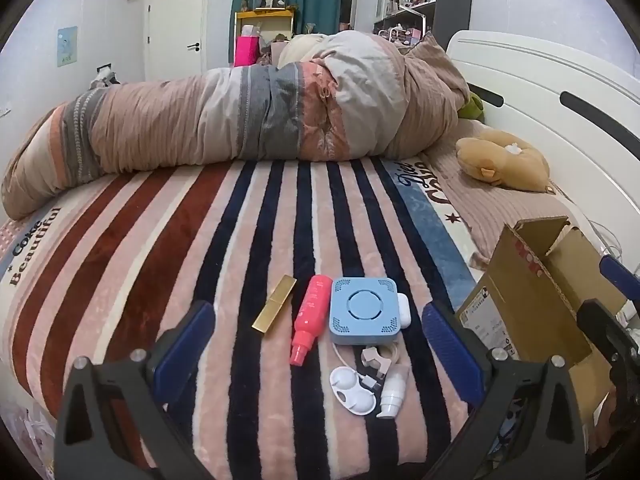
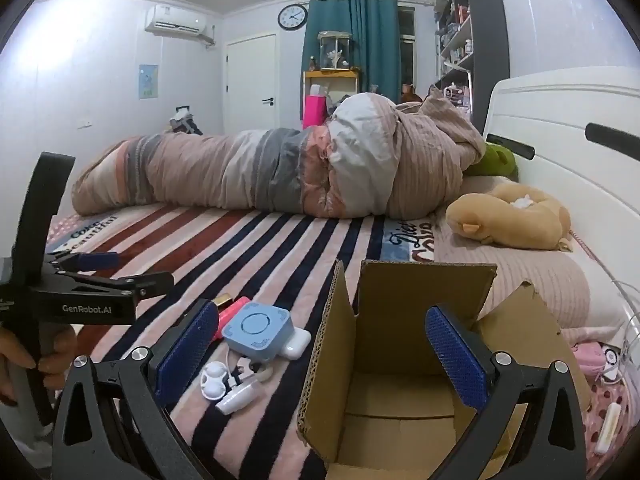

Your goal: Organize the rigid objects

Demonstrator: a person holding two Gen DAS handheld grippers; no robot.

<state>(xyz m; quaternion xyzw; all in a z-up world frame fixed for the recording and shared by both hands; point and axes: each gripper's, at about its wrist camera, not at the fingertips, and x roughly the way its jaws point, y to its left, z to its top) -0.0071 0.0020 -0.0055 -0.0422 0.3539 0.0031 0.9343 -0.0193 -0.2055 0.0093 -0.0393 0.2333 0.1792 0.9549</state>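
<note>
Rolled quilt [image 1: 248, 116], tan plush [image 1: 502, 162], wall clock [image 2: 293, 17], teal curtain [image 2: 352, 40]

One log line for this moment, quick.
left gripper: open, over items | right gripper: open, over cardboard box | box: looks empty | pink bottle, blue device: on blanket

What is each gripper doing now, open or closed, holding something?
Left gripper: open, holding nothing.
Right gripper: open, holding nothing.
</note>
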